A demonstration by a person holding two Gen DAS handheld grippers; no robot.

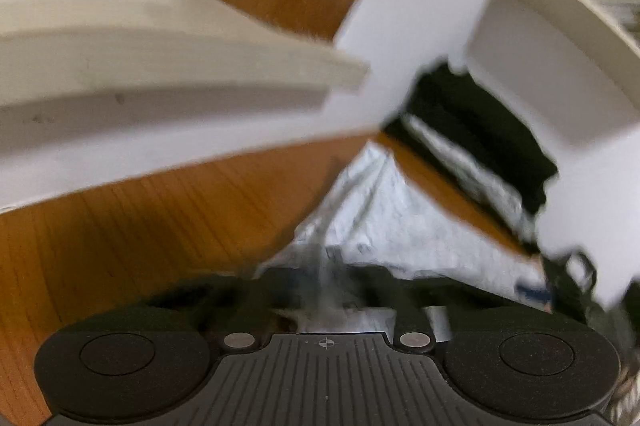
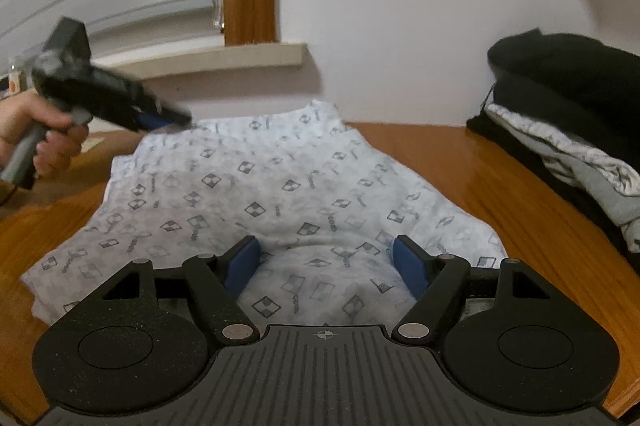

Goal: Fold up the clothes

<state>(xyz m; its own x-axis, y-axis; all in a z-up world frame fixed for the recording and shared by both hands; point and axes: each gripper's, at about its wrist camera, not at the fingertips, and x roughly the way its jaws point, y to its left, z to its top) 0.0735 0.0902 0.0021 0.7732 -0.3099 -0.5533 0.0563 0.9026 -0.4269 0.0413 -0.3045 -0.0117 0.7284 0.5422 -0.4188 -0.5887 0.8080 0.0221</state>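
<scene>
On wooden table (image 2: 460, 161): patterned garment (image 2: 256, 193); right gripper (image 2: 326, 262) fingers apart.

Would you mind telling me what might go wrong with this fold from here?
1. The left gripper pinches the patterned garment at one far corner only; the view is motion-blurred, so a fast pull may slip or skew the fold.
2. The right gripper has its jaws open over the near edge, so that side may drag.
3. The folded pile lies close on the right; a sweep could disturb it.
</scene>
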